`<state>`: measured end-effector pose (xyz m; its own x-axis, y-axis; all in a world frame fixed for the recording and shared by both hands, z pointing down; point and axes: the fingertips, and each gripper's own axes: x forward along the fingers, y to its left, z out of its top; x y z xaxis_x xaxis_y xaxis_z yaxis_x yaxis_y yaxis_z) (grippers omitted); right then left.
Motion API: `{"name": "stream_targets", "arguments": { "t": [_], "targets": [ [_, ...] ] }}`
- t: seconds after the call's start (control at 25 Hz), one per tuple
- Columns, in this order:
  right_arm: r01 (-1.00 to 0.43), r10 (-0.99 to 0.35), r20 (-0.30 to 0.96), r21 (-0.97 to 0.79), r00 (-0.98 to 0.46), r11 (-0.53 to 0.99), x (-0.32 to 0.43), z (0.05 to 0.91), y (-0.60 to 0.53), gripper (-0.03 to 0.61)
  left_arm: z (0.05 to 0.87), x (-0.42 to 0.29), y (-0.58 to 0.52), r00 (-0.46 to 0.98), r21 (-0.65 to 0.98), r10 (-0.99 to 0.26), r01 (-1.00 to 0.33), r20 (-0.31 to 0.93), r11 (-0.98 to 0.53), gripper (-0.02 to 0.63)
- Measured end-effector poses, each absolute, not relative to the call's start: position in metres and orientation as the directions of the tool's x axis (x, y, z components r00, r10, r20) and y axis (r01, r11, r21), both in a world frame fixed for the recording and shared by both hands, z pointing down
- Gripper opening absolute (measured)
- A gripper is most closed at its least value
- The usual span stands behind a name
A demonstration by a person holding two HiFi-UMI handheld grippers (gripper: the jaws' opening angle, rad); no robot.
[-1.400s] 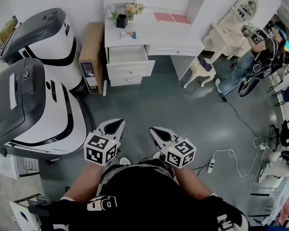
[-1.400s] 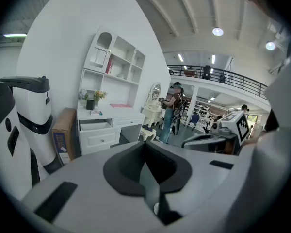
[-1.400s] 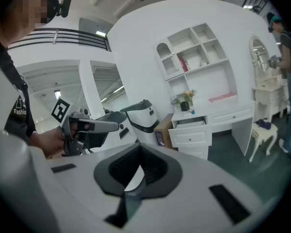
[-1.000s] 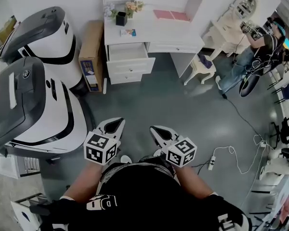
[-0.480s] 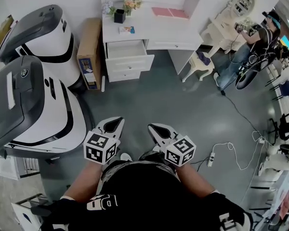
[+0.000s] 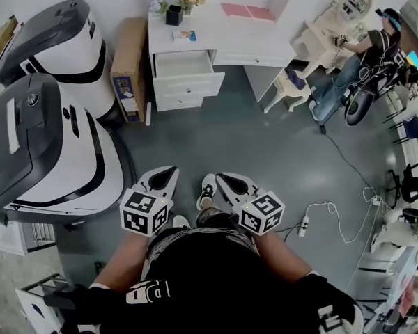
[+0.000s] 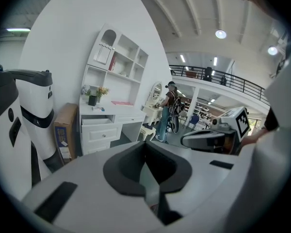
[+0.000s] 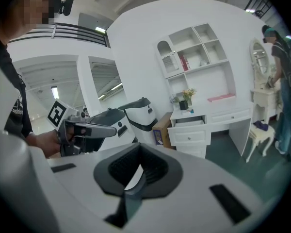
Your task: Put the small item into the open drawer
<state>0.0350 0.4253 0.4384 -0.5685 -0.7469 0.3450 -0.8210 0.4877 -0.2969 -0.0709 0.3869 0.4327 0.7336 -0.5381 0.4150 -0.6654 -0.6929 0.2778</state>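
Observation:
A white desk stands at the far side of the room, its top left drawer pulled open. On the desktop above the drawer lies a small flat item. Both grippers are held low in front of the person's body, far from the desk. My left gripper is shut with nothing in it. My right gripper is also shut and empty. The left gripper view shows the open drawer far ahead, past the left gripper. In the right gripper view the drawer sits beyond the right gripper.
Two large white-and-grey machines fill the left side, with a cardboard box leaning next to the desk. A stool and a person at a vanity are at the right. A power strip lies on the floor. A shoe shows between the grippers.
The person has stepped forward: a shoe has come into view between the grippers and the desk has shifted slightly in the view. Both grippers keep the same shut pose.

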Motion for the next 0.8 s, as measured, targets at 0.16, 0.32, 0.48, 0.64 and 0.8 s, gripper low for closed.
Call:
{"name": "stream_targets", "arguments": {
  "t": [0.16, 0.32, 0.48, 0.64, 0.8],
  "targets": [
    [-0.812, -0.743, 0.332, -0.302, -0.581, 0.5, 0.032, 0.437, 0.414, 0.008, 0.435, -0.077, 0.38, 0.717, 0.272, -0.553, -0.683, 0.423, -0.678, 0.014],
    [-0.804, -0.739, 0.323, -0.316, -0.591, 0.504, 0.03, 0.439, 0.398, 0.008, 0.435, -0.08, 0.371, 0.705, 0.27, -0.563, -0.696, 0.431, -0.665, 0.014],
    [-0.797, -0.741, 0.305, -0.322, -0.598, 0.511, 0.03, 0.436, 0.378, 0.008, 0.434, -0.078, 0.356, 0.697, 0.259, -0.565, -0.702, 0.44, -0.664, 0.014],
    [-0.796, -0.737, 0.309, -0.317, -0.601, 0.516, 0.037, 0.439, 0.356, 0.008, 0.436, -0.072, 0.334, 0.692, 0.257, -0.569, -0.707, 0.444, -0.659, 0.014],
    [-0.797, -0.743, 0.3, -0.314, -0.599, 0.516, 0.048, 0.434, 0.327, 0.008, 0.433, -0.062, 0.309, 0.691, 0.248, -0.567, -0.705, 0.448, -0.664, 0.014]
  ]
}}
